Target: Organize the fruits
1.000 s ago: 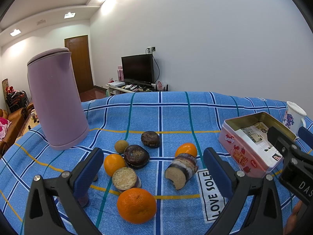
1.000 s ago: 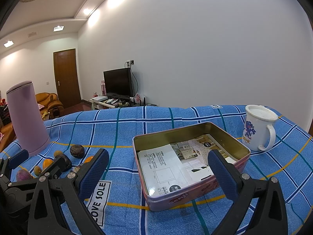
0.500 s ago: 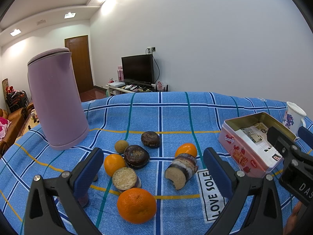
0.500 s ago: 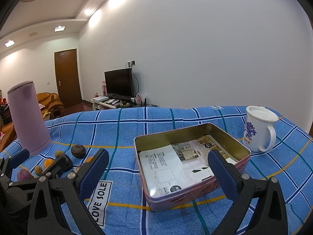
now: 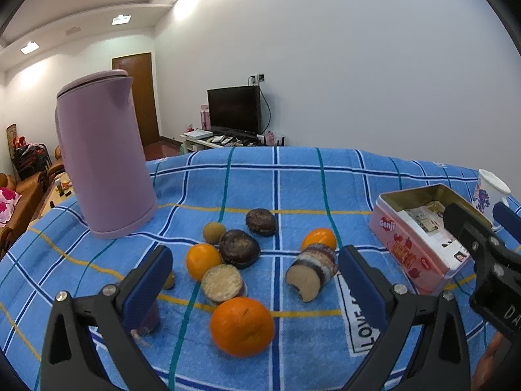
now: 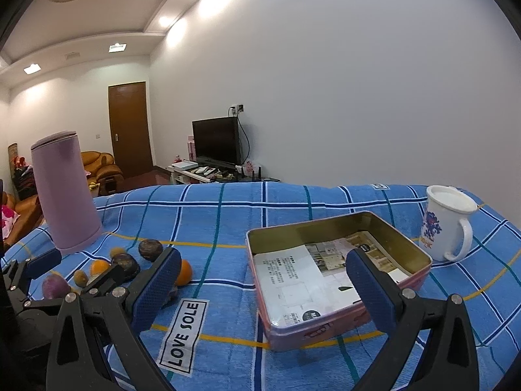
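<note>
Fruit lies scattered on the blue checked cloth [image 5: 293, 176] ahead of the left gripper [image 5: 254, 277], whose jaws stand wide and hold nothing. Nearest is a large orange [image 5: 241, 325], sitting between the blue pads. Just beyond it are a cut round piece [image 5: 222, 282] with a pale face and a striped cut piece [image 5: 312, 272] to its right. Farther back sit a second orange [image 5: 202, 260], touching a dark round fruit [image 5: 239, 248], then a small brown fruit [image 5: 214, 232], another dark fruit [image 5: 261, 221] and a third orange [image 5: 319, 238]. A lilac kettle [image 5: 102, 156] stands far left. On the right, the right gripper [image 6: 260, 293] hovers over the near side of an open pink tin [image 6: 325, 329], its jaws wide and empty; papers [image 6: 293, 280] line the tin. A white mug [image 6: 446, 221] stands just beyond the tin's far right corner
</note>
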The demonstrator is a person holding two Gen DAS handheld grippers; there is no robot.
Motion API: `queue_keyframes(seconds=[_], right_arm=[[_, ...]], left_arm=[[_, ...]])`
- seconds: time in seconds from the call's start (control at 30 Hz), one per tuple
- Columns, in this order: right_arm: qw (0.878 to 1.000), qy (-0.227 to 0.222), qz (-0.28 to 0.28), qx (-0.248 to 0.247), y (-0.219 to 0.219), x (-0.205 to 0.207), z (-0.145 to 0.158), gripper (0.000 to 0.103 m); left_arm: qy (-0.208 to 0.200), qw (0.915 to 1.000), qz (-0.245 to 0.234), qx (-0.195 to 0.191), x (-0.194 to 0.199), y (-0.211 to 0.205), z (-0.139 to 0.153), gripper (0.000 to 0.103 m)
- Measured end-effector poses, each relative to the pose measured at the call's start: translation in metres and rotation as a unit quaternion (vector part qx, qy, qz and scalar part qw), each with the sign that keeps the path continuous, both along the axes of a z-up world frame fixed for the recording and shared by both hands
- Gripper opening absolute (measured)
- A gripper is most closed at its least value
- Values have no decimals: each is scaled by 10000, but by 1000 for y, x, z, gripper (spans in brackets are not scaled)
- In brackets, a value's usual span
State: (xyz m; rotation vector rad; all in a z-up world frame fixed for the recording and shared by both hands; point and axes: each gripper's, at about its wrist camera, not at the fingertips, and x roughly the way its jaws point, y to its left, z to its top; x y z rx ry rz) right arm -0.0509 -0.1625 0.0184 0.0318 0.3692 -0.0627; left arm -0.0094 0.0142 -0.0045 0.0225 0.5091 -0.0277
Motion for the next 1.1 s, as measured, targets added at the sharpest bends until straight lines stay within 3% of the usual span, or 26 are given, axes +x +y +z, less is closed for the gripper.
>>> queue_keyframes(seconds=[0.17, 0.4, 0.57, 0.7, 0.83, 0.97, 1.1], right_arm=[[9997, -14, 181, 148, 1, -2, 0, 102], [9942, 341, 994, 229, 18, 7, -7, 102], [9768, 883, 1944, 165, 52, 13, -20, 101], [9578, 1336, 2544, 113, 89, 16, -29, 100], [9453, 1824, 2705, -9, 120, 29, -42, 99], [9323, 2271, 2815, -9, 143, 44, -58, 82], [9235, 2520, 2888, 165, 149, 55, -65, 77]], left_arm=[[232, 9997, 69, -8, -7, 21, 2, 103], [438, 9983, 379, -53, -27, 103, 5, 103], [606, 9968, 446, 287, -41, 144, -6, 103], [759, 9964, 308, 238, -46, 164, -10, 103], [914, 9955, 264, 22, -45, 174, -11, 103], [926, 9956, 148, 60, -43, 169, -11, 103], [905, 9958, -75, 68, -39, 159, -7, 103]])
